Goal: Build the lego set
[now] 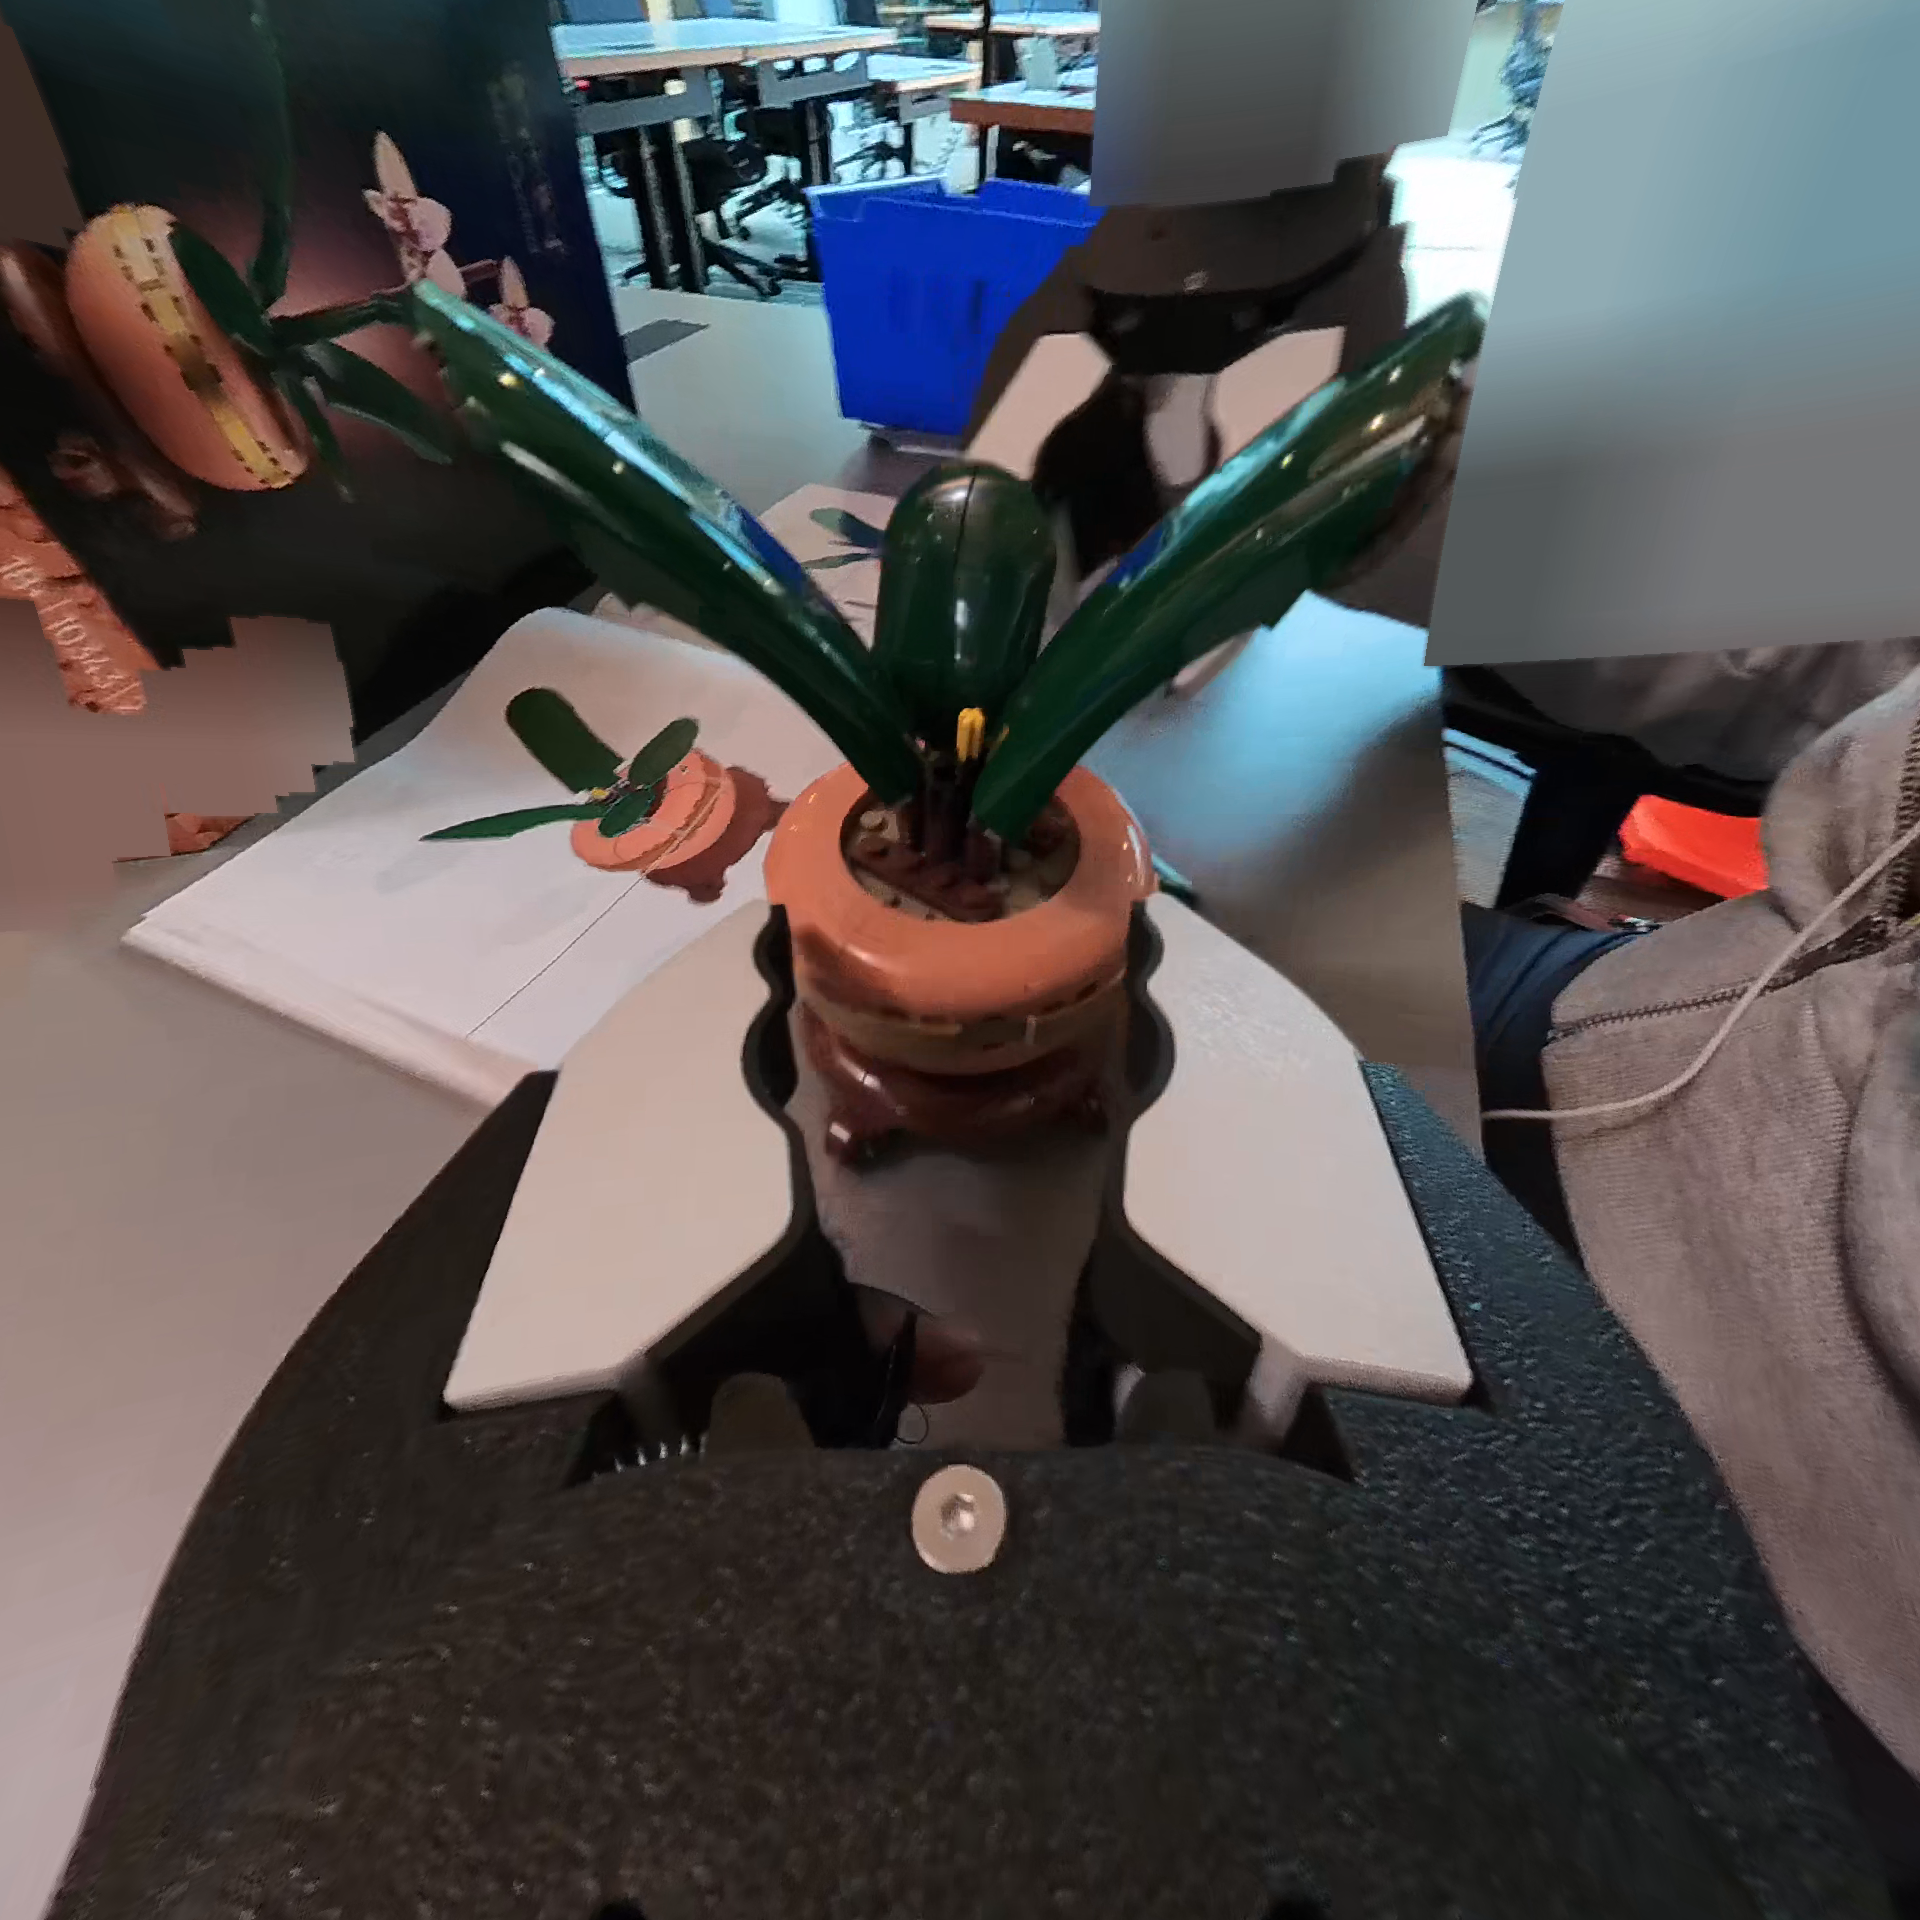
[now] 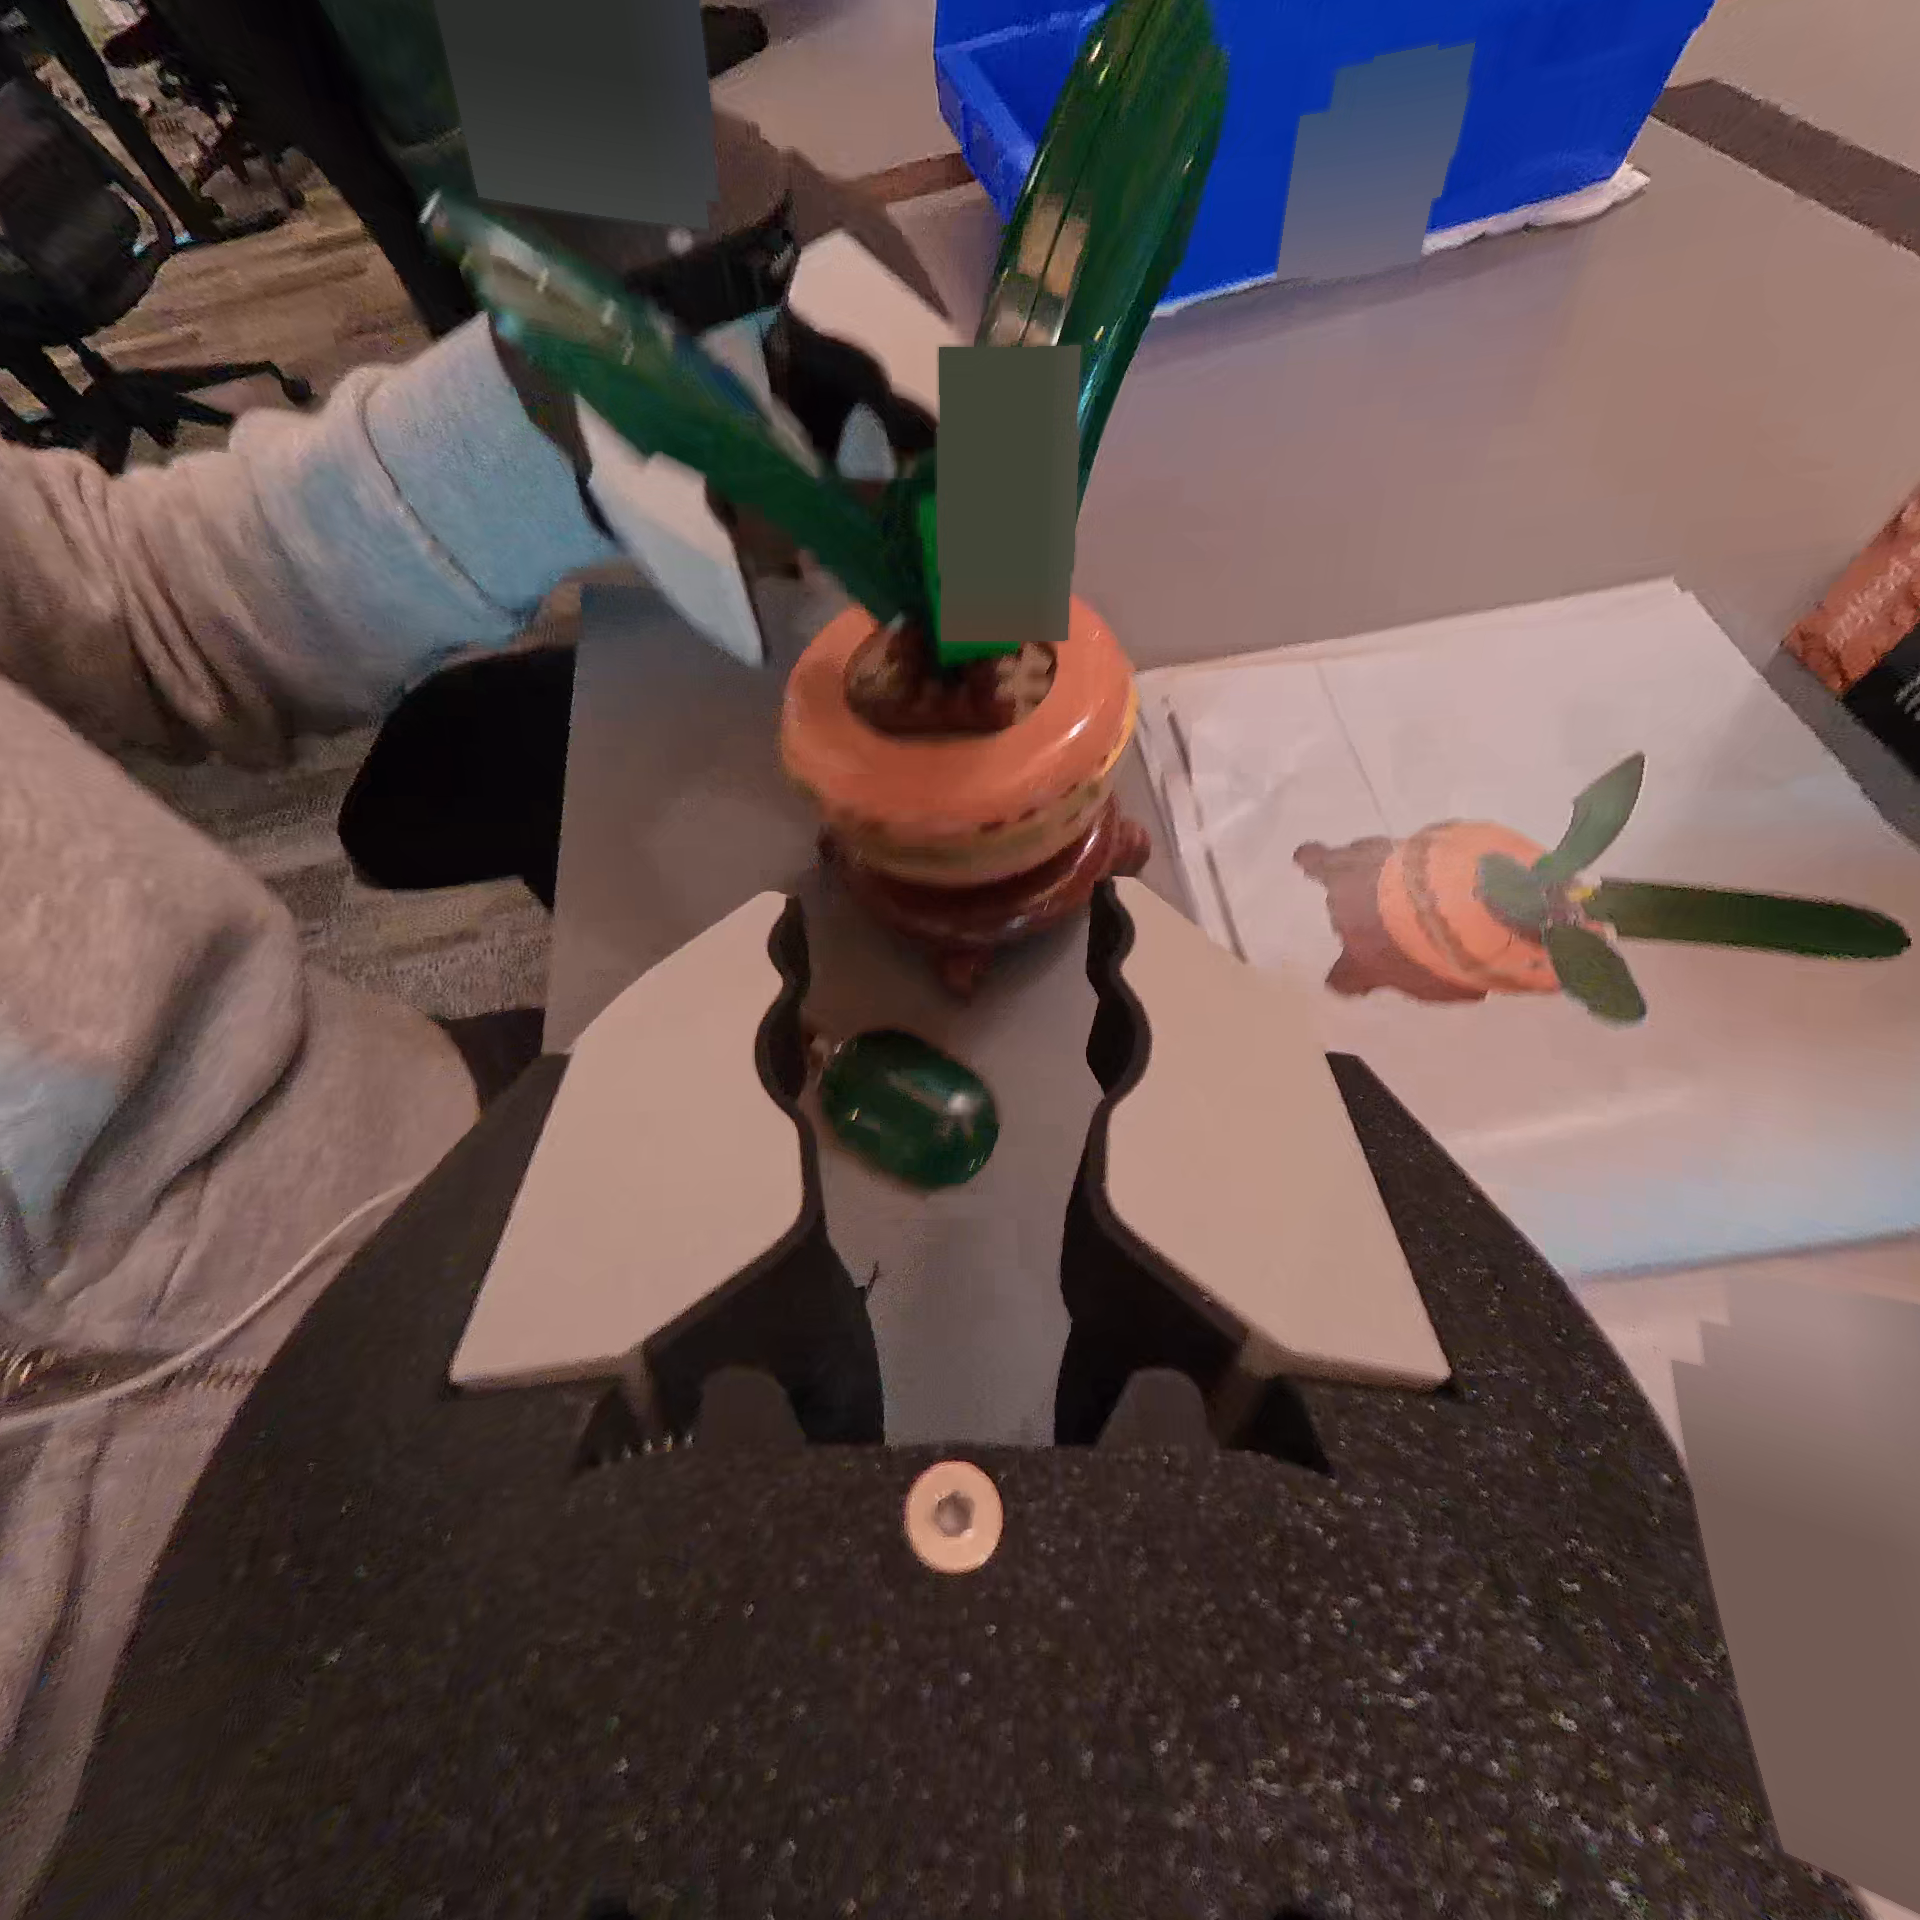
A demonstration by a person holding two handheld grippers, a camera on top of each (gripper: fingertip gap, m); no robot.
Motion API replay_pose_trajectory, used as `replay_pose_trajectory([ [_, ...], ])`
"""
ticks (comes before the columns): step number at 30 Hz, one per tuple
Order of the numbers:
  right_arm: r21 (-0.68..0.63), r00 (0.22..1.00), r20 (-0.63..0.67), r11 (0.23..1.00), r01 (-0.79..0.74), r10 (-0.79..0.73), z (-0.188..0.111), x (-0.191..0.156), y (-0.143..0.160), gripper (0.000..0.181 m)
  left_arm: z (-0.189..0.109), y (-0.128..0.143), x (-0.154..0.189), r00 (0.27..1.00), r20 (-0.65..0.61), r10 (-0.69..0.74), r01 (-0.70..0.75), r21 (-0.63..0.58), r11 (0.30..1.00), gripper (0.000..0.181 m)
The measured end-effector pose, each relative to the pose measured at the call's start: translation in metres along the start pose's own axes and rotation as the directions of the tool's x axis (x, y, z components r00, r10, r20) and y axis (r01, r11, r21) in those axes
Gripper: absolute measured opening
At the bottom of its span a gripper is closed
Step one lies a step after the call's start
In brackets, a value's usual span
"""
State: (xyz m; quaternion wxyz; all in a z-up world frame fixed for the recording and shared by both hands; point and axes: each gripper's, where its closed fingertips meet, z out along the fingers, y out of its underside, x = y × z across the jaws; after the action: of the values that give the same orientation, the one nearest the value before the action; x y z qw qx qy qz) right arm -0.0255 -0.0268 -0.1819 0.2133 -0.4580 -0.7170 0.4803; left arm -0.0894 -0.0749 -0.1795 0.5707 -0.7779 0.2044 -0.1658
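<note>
A lego plant pot point(image 1: 956, 935), orange-tan on a dark brown base, stands on the grey table. Three dark green leaves point(image 1: 665, 520) rise from it, with a small yellow piece point(image 1: 968, 732) at the centre. My left gripper point(image 1: 956, 966) is closed around the pot's sides. In the right wrist view the pot point(image 2: 956, 748) stands just beyond my right gripper point(image 2: 945, 925), which is open and empty. A small loose green leaf piece point(image 2: 906, 1110) lies on the table between its fingers, close to the left finger point(image 2: 665, 1122). The left gripper point(image 2: 675, 540) shows behind the pot there.
An open instruction booklet point(image 1: 416, 914) lies beside the pot, also in the right wrist view point(image 2: 1455, 1091). The lego box point(image 1: 208, 416) stands behind. A blue bin point(image 2: 1558, 104) is at the far side. A person's grey sleeve point(image 2: 260, 571) is close by. There is about 9 cm between the tips of the two grippers.
</note>
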Motion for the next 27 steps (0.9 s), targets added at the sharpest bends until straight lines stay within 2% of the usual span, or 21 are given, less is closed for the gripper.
replay_pose_trajectory([
  [3,-0.077,0.999,0.019,0.996,0.038,-0.037,-0.012,-0.014,0.03,0.051,-0.018,0.009,-0.001,0.994,0.11,0.016,-0.013,-0.033,0.999,0.069],
  [5,-0.149,0.997,0.035,0.986,0.078,-0.073,-0.012,-0.017,0.05,0.05,-0.028,0.012,0.008,0.99,0.14,0.013,-0.008,-0.035,0.999,0.069],
  [8,-0.221,0.984,0.118,0.963,0.158,-0.134,-0.002,-0.022,0.065,0.049,-0.032,0.019,0.034,0.993,0.115,0.001,0.006,-0.059,0.998,0.067],
  [13,-0.307,0.934,0.248,0.894,0.328,-0.257,0.015,-0.013,0.07,0.051,-0.014,0.024,0.077,0.999,0.018,-0.034,0.035,-0.074,0.997,0.064],
  [17,-0.323,0.899,0.346,0.866,0.382,-0.268,0.025,-0.009,0.073,0.05,0.006,0.022,0.099,0.995,-0.054,-0.085,0.081,-0.072,0.994,0.061],
  [18,-0.307,0.891,0.368,0.869,0.388,-0.268,0.025,-0.01,0.072,0.043,0.012,0.022,0.101,0.994,-0.057,-0.097,0.092,-0.08,0.992,0.061],
  [19,-0.3,0.892,0.367,0.874,0.382,-0.264,0.027,-0.01,0.072,0.037,0.016,0.024,0.101,0.994,-0.047,-0.103,0.099,-0.093,0.991,0.059],
  [23,-0.255,0.869,0.402,0.876,0.41,-0.29,0.024,-0.021,0.075,0.036,0.031,0.035,0.092,0.991,0.064,-0.118,0.127,-0.168,0.978,0.054],
  [27,-0.217,0.875,0.357,0.882,0.418,-0.327,0.017,-0.03,0.069,0.035,0.041,0.036,0.096,0.988,0.084,-0.131,0.145,-0.191,0.971,0.045],
])
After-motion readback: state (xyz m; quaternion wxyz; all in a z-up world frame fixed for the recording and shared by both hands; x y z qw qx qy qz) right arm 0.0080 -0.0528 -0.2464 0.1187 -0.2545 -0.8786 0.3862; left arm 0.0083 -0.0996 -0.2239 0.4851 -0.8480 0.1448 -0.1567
